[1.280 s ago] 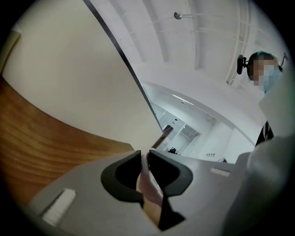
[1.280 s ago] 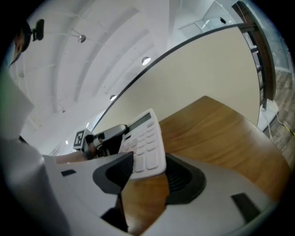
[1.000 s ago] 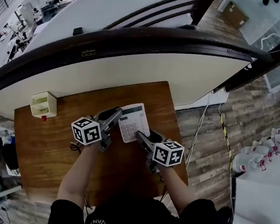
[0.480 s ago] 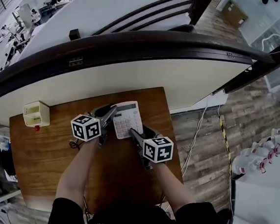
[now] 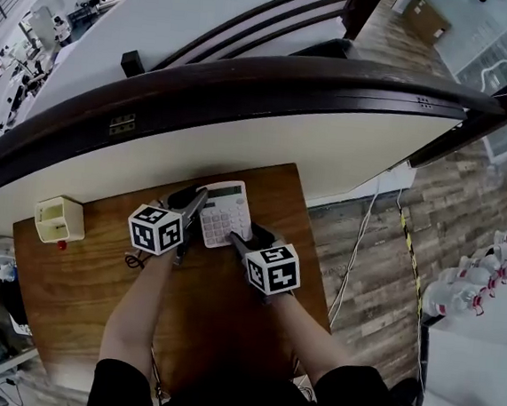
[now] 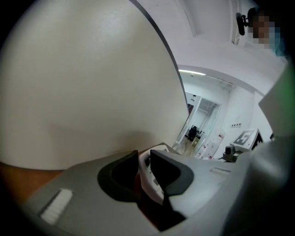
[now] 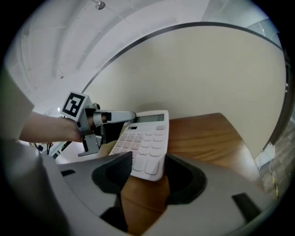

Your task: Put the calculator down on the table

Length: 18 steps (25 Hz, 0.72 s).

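Observation:
A white calculator (image 5: 224,213) hangs tilted just over the brown wooden table (image 5: 85,288), near its far edge. My left gripper (image 5: 196,203) has the calculator's left edge (image 6: 146,177) between its jaws. Those jaws have just been opening a little, and the edge still touches both pads. My right gripper (image 5: 232,238) reaches in from the near side. In the right gripper view the calculator's near end (image 7: 145,143) fills the space between the right gripper's (image 7: 148,168) jaws, keys facing up. Its left part is hidden behind one jaw.
A cream box with a red button (image 5: 58,219) sits at the table's left. A curved pale wall with a dark rim (image 5: 243,125) rises right behind the table. To the right the table (image 7: 207,138) ends above a plank floor with a cable (image 5: 356,252).
Both grippers have carried the calculator a little toward the curved wall and lower toward the tabletop. The cubes have rolled slightly.

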Each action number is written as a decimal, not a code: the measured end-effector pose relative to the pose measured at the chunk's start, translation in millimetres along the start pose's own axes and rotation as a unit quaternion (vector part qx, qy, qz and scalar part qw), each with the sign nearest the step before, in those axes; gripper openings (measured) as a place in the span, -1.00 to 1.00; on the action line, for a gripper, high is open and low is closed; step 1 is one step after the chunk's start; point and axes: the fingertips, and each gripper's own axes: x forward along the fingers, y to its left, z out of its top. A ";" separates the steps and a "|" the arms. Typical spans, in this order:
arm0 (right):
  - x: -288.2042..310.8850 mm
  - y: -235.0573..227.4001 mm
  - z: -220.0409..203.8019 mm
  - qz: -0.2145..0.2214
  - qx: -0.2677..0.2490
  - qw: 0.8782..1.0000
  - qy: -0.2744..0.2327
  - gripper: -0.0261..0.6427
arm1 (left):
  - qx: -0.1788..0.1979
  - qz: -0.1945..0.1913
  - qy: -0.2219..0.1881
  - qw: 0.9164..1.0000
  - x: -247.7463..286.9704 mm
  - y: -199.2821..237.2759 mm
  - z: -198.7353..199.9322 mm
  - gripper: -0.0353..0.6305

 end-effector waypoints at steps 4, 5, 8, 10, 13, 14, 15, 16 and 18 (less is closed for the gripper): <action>7.3 -1.1 12.8 -0.009 -0.039 0.999 -0.008 -0.33 | 0.018 0.004 0.016 1.000 8.9 5.7 -1.4 -0.66; 9.7 -0.3 15.7 -0.010 -0.049 0.999 -0.007 -0.33 | 0.021 0.005 0.017 1.000 10.5 6.9 -1.9 -0.66; 12.8 -0.7 18.4 -0.012 -0.055 0.998 -0.008 -0.33 | 0.038 0.009 0.025 0.999 14.3 8.2 -3.3 -0.66; 11.2 -2.8 16.9 -0.017 -0.051 0.998 -0.010 -0.33 | 0.045 0.012 0.030 0.998 15.6 8.4 -3.7 -0.65; 8.8 -7.0 13.6 -0.026 -0.044 0.999 -0.014 -0.33 | 0.061 0.028 0.033 0.997 15.4 11.6 -2.5 -0.60; 7.6 -8.7 12.3 -0.029 -0.040 0.999 -0.016 -0.33 | 0.068 0.036 0.034 0.996 15.0 13.2 -2.0 -0.55; 6.1 -10.2 10.9 -0.033 -0.035 0.999 -0.018 -0.33 | 0.074 0.044 0.035 0.996 14.6 14.5 -1.6 -0.50; 4.3 -11.6 9.4 -0.036 -0.029 0.999 -0.019 -0.33 | 0.077 0.050 0.035 0.995 13.9 15.6 -1.5 -0.47; 0.0 -13.1 6.6 -0.042 -0.020 0.999 -0.023 -0.33 | 0.078 0.061 0.035 0.994 10.9 18.2 -1.6 -0.47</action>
